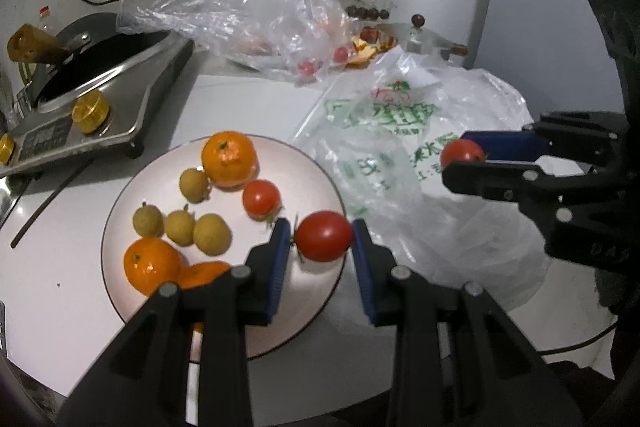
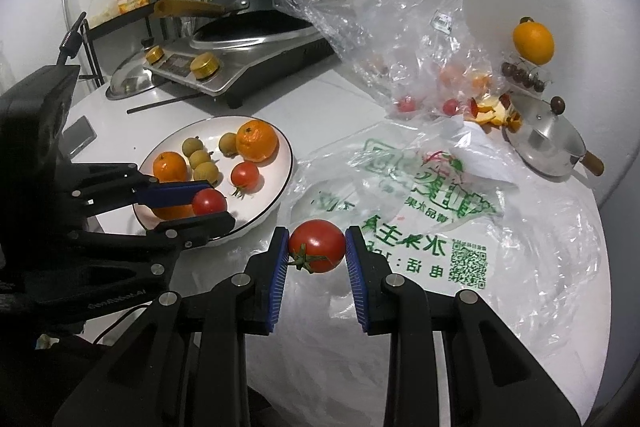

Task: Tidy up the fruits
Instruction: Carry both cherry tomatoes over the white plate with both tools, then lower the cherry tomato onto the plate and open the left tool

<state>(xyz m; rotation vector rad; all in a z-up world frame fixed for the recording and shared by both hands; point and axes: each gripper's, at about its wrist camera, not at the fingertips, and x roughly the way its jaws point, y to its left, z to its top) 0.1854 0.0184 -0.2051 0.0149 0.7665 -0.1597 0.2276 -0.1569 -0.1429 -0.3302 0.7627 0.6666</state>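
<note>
On the far left sits the steel induction cooker with its brass knobs [image 1: 90, 113], well apart from my work and no worry. Nearer, the round white ceramic plate with a dark rim [image 1: 120, 211] already carries two whole orange mandarins, a part-hidden third piece of orange, four small tan longans and one red tomato [image 1: 261, 199], so it is crowded toward its left and far sides. My left gripper [image 1: 322, 239] is clenched on a small glossy red cherry tomato [image 1: 324, 235], held over the plate's near right edge; I judge this the risky spot, because if I let go here the fruit, being round and smooth, could roll off the rim onto the white table or bump the tomato already lying there. Squeezing harder could split its thin skin. To the right, my right gripper [image 2: 317, 247] grasps a second red tomato with a green stem [image 2: 318, 246] above the crumpled clear plastic bag printed in green [image 2: 420, 195], just beside the plate. Bringing it in now could knock my two grippers together, since they stand near one another, and the slippery bag offers no steady place to set anything down.
</note>
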